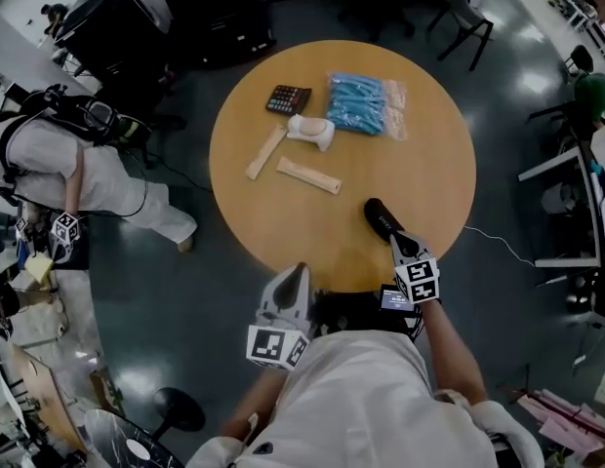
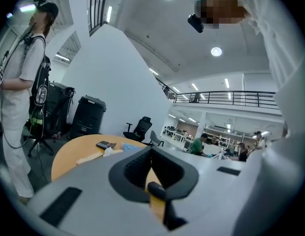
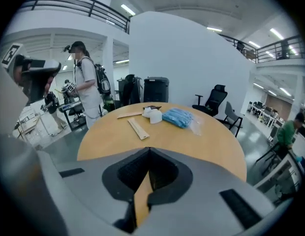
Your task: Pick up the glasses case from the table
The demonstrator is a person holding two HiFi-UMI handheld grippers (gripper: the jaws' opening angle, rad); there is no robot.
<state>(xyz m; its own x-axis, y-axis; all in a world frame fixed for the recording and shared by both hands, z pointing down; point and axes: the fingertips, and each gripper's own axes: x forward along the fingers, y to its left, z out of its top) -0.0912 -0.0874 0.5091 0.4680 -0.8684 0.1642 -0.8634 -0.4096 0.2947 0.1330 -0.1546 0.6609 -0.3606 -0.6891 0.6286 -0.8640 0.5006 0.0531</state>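
A black oblong glasses case (image 1: 380, 219) lies on the round wooden table (image 1: 429, 174), near its front right edge. My right gripper (image 1: 394, 240) is just behind the case's near end with its jaws shut and empty. Whether it touches the case is unclear. In the right gripper view the shut jaws (image 3: 149, 152) hide the case. My left gripper (image 1: 301, 268) hangs off the table's front edge, jaws shut and empty. Through the slit under its jaws (image 2: 151, 150) a dark rounded shape (image 2: 155, 188) shows on the tabletop.
Further back on the table lie a calculator (image 1: 288, 98), a blue packet (image 1: 361, 103), a white object (image 1: 312, 131) and two wooden strips (image 1: 308, 175) (image 1: 265, 152). A person (image 1: 78, 174) stands to the left. Office chairs (image 1: 463, 13) stand behind the table.
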